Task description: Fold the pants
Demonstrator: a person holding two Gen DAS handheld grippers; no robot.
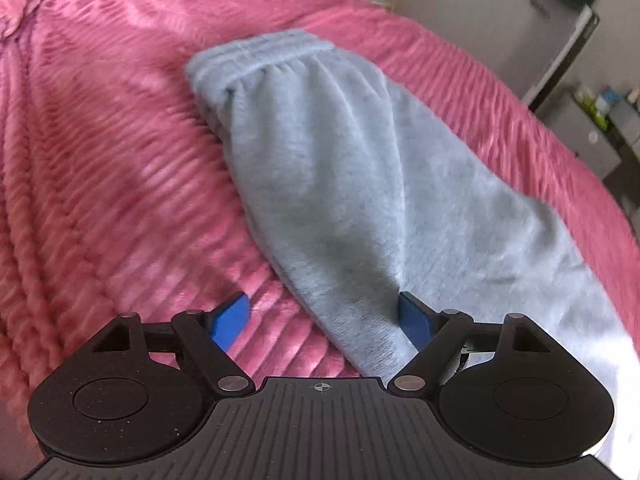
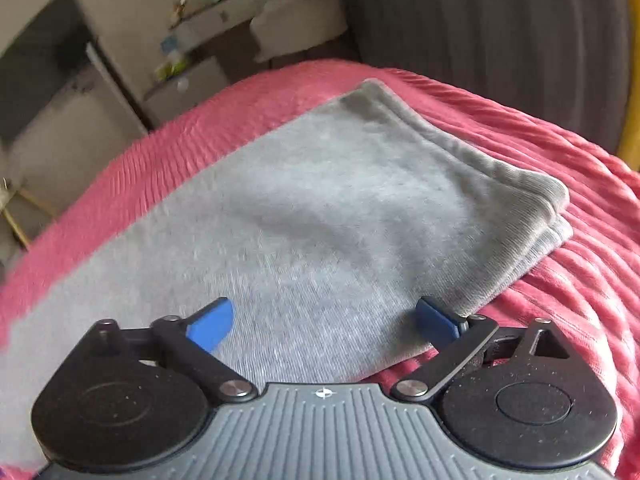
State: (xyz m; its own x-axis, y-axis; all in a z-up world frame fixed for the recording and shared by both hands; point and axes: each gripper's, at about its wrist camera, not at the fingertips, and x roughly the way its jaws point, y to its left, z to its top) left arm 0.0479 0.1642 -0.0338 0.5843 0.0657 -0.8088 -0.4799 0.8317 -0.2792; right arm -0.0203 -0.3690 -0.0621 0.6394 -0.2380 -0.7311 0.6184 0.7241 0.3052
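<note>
Lying across a ribbed pink blanket [image 1: 120,168], the grey pants [image 1: 352,184] are already doubled lengthwise, one leg stacked on the other. From the left wrist view the gathered waistband [image 1: 260,60] sits at the far end, and the cloth runs toward the camera and off to the right. The left gripper [image 1: 324,320] hangs over the near edge of the fabric with its jaws spread wide — one blue pad over the blanket, the other over the cloth, neither pinching anything.

Further right, the right wrist view shows the leg end: two hemmed cuffs [image 2: 536,200] lie stacked, their corner pointing right. The right gripper [image 2: 324,326] hovers above the pants — jaws wide apart, nothing gripped between them. Blurred furniture [image 2: 192,56] stands beyond the bed.
</note>
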